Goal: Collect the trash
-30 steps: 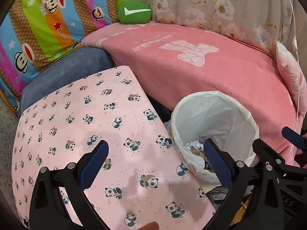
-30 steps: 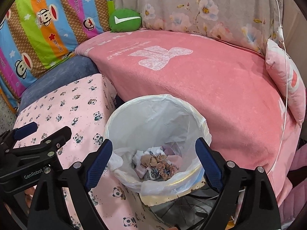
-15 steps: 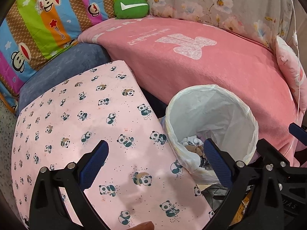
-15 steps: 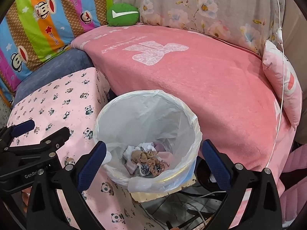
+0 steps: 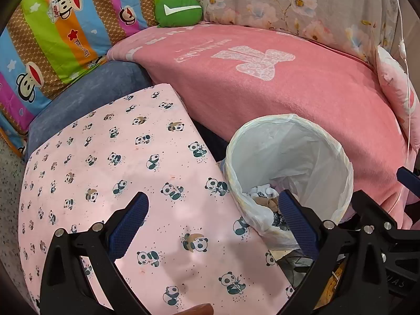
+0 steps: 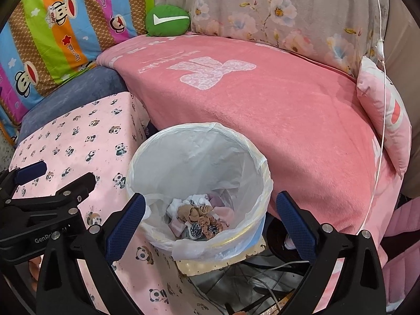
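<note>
A: Where's the trash?
B: Crumpled tissues and brownish scraps [image 6: 196, 216], probably wrappers, lie inside the white plastic-lined round bin [image 6: 157, 152] beside the pink panda-print cloth [image 5: 105, 157].
A: Grippers?
B: The left gripper [image 5: 214, 220] and the right gripper [image 6: 210, 216] both have their jaws apart, holding nothing.

pink panda-print table [image 5: 110, 162], bare; pink blanket [image 6: 275, 110] over sofa, green cushion [image 6: 168, 21]

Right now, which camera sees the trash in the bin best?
The right wrist view. It looks straight down into the bin, so the trash at the bottom shows nearly whole. In the left wrist view only a bit of the trash peeks out behind the left gripper.
</note>
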Demonstrator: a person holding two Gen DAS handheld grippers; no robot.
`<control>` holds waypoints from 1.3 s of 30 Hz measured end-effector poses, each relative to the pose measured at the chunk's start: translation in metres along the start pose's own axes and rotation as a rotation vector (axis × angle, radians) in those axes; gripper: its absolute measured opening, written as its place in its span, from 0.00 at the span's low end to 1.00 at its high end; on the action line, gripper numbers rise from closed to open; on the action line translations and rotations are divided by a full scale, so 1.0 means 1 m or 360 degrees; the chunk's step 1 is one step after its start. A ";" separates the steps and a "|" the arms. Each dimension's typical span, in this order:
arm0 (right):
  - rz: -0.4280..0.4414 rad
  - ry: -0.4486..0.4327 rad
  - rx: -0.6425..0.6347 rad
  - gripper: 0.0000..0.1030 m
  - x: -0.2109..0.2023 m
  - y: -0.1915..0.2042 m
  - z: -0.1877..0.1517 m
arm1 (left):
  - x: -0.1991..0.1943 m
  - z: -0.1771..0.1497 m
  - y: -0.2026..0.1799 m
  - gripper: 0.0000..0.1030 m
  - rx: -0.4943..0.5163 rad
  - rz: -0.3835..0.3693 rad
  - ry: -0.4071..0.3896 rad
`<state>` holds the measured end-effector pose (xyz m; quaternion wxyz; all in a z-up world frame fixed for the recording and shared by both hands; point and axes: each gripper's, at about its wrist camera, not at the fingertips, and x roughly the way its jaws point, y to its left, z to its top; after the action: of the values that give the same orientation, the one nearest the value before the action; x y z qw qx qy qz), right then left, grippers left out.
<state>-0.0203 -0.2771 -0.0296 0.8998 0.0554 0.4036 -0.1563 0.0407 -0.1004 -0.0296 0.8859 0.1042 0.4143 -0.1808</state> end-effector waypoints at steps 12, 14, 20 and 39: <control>-0.0010 0.0003 -0.0002 0.95 -0.003 -0.002 -0.006 | -0.002 -0.004 -0.003 0.92 0.0000 -0.0017 0.0015; -0.0012 0.0005 -0.0002 0.95 -0.004 -0.002 -0.008 | -0.002 -0.005 -0.004 0.92 -0.0002 -0.0022 0.0020; -0.0020 0.0015 -0.0005 0.95 -0.004 -0.006 -0.011 | -0.002 -0.008 -0.007 0.92 -0.0001 -0.0015 0.0019; -0.0045 0.0047 -0.0021 0.95 -0.003 -0.009 -0.020 | -0.004 -0.013 -0.007 0.92 -0.0040 0.0018 0.0009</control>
<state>-0.0397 -0.2806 -0.0401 0.8917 0.0461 0.4187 -0.1655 0.0268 -0.1019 -0.0349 0.8870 0.0960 0.4184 -0.1703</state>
